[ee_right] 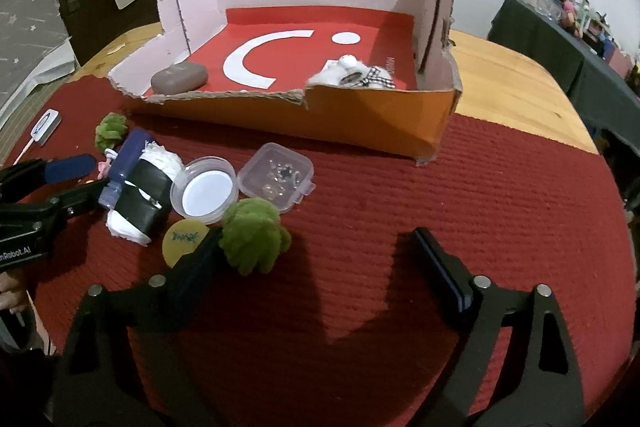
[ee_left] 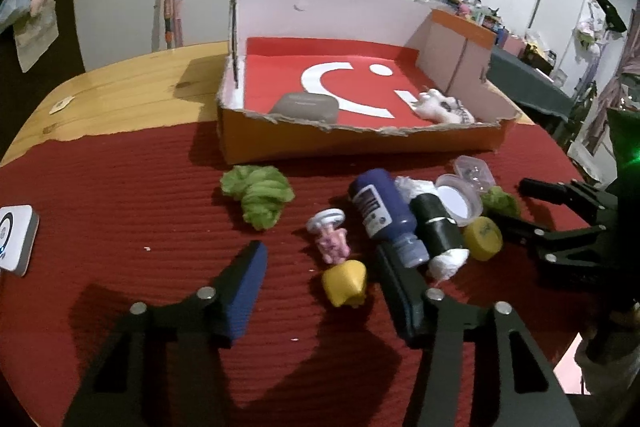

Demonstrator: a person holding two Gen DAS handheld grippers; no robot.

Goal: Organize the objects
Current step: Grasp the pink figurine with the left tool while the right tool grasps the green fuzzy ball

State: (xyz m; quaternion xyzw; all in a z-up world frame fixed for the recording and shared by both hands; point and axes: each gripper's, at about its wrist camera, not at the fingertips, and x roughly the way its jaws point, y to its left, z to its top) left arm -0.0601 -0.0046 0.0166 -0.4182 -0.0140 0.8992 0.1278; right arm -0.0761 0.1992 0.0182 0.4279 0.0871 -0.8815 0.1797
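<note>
1. white walls stand behind a round wooden counter [ee_left: 120, 83]; a red ribbed mat [ee_left: 140, 187] covers its near part.
2. on the far edge of the mat sits an orange cardboard box [ee_right: 360, 123] with a red floor; a grey case [ee_right: 179, 77] lies in its left corner and a white plush toy [ee_right: 360, 73] in its right.
3. loose things lie on the mat in front of the box: a green fuzzy ball [ee_left: 258, 195], a blue bottle [ee_left: 382, 215] on its side, a black-wrapped roll [ee_left: 434, 227] touching it, a round clear tub [ee_right: 204, 191], a square clear container [ee_right: 276, 177], a yellow disc [ee_right: 182, 239].
4. left tongs [ee_left: 320, 267] stand apart, with a yellow toy [ee_left: 345, 283] and a small pink figure [ee_left: 332, 239] between the pads, neither pressed; no grip.
5. right tongs [ee_right: 316, 251] gape wide; a second green fuzzy ball [ee_right: 254, 233] rests against the left finger only, not clamped.
</note>
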